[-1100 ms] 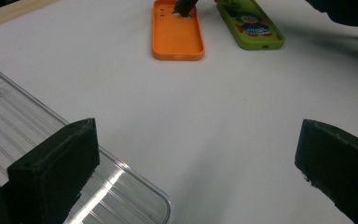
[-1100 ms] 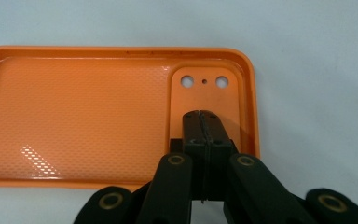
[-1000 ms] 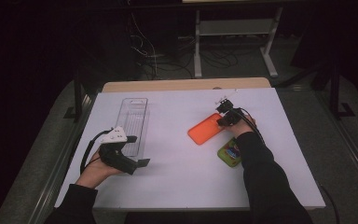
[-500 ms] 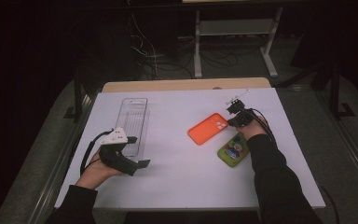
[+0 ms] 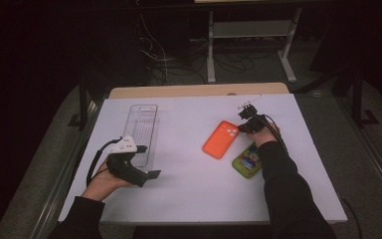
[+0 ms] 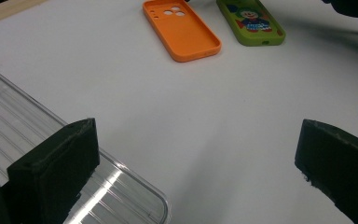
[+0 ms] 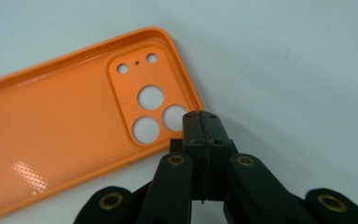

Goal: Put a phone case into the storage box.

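Holding left gripper (image 5: 151, 174) low at near left of table (image 5: 189, 199), you kept its jaws wide apart, nothing between them, just beside near end of clear tray (image 5: 143, 130). Farther off, orange phone case (image 5: 221, 139) lay open side up mid-table, green phone case (image 5: 247, 160) just beside it at right. Your right gripper (image 7: 200, 122) had jaws pressed together, tips at camera-hole corner of orange case; whether they touched it, cannot tell.
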Demonstrator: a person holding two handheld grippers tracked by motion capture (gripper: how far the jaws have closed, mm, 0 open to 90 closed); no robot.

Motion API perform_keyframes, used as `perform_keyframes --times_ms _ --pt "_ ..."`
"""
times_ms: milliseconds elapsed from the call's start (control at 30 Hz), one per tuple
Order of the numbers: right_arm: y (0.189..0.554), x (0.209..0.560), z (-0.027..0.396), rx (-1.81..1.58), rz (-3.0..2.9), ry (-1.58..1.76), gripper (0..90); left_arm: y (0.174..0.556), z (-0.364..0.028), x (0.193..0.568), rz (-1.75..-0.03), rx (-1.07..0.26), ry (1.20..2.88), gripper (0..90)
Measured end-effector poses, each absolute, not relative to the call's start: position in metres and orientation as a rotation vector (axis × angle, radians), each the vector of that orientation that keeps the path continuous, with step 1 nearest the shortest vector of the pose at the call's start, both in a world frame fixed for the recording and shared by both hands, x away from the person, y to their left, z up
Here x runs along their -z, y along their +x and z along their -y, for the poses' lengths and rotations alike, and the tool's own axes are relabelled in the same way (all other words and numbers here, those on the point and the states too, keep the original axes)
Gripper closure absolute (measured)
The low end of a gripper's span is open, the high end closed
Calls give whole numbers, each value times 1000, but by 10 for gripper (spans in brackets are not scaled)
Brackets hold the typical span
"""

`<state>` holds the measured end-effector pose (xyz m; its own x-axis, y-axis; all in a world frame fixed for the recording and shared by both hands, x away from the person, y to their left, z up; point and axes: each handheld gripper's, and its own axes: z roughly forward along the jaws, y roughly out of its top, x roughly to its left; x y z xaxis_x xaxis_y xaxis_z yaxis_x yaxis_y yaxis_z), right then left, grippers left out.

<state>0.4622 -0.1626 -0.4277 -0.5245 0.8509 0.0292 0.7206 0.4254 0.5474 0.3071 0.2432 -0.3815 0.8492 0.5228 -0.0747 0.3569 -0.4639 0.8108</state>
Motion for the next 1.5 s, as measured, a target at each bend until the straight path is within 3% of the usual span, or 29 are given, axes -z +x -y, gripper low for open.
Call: perform_keyframes --times_ms 1500 --pt "474 423 68 -867 -2575 1156 882 306 -245 380 -629 -231 2107 0"
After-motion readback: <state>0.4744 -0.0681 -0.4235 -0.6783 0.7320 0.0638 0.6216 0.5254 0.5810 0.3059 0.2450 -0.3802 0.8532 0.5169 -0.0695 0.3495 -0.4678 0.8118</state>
